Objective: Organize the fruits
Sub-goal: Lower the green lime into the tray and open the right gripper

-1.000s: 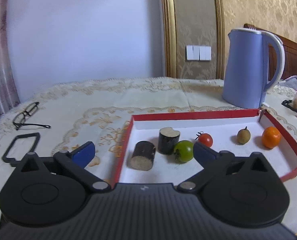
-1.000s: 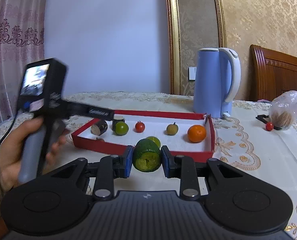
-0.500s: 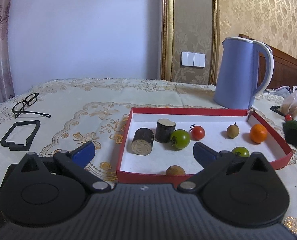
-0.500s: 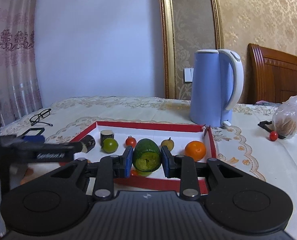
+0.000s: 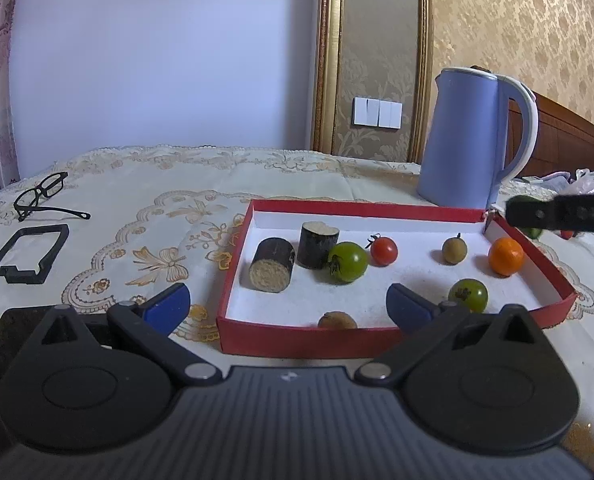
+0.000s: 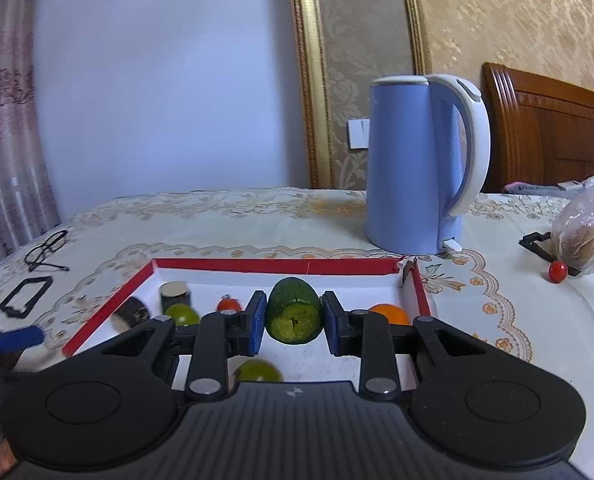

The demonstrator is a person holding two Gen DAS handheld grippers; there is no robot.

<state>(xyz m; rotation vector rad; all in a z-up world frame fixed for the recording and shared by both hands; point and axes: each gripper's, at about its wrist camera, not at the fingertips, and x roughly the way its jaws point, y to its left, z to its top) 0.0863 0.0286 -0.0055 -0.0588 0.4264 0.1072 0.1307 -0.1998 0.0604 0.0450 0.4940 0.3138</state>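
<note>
Clamping a green fruit (image 6: 294,312), the right hand-held gripper (image 6: 294,322) hangs over the red tray (image 6: 281,266).

Left wrist cam: set low behind the left gripper (image 5: 287,304), facing fwd along its fingers over the surface (image 5: 145,200) toward the wall; the tray (image 5: 297,336) is seen from its near-left corner, close. Right wrist cam: set behind the right gripper (image 6: 293,322), facing fwd the same way, held over the tray's (image 6: 281,266) near edge, nearer to the kettle (image 6: 413,164). Shared by both views: tray, kettle (image 5: 465,140), glasses (image 5: 43,196) (image 6: 47,246), wall. The right gripper's tip (image 5: 561,214) is caught at the left view's right edge.
</note>
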